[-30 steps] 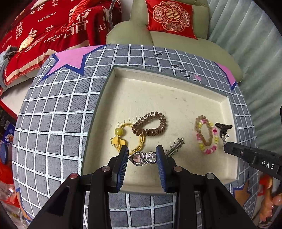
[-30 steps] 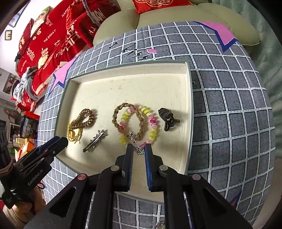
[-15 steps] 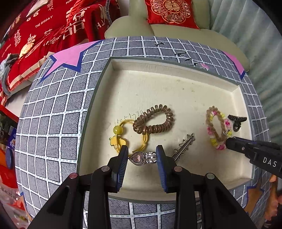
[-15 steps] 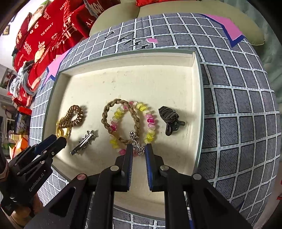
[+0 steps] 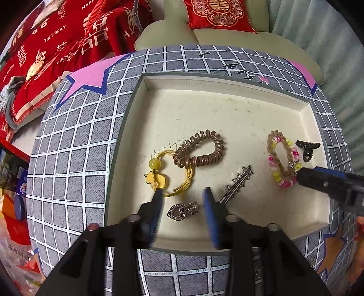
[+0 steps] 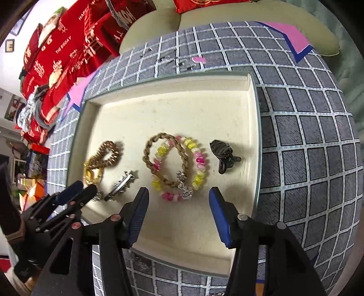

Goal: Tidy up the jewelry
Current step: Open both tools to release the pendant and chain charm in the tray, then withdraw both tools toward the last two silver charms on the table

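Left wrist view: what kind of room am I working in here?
Most likely a home living room or bedroom, dressed for a wedding: a pale green sofa with a red embroidered cushion, red printed bedding, and a jewelry tray on a checked tablecloth.

Cream tray point(image 5: 227, 109), grey grid-patterned cloth point(image 5: 75, 141)

Cream tray point(image 5: 227, 109) on the checked cloth holds everything, all lying flat. Left side: yellow hair tie point(image 5: 169, 173) with bead and charm, brown coil hair tie point(image 5: 200, 150) overlapping its top, heart clip point(image 5: 182, 211) near the front edge, silver star hair clip point(image 5: 238, 184) lying diagonally. Right side: braided tan bracelet point(image 6: 168, 157) overlapping pink-yellow bead bracelet point(image 6: 198, 168), metal charm point(image 6: 185, 186) at their front, black claw clip point(image 6: 221, 154) just beside them, apart.
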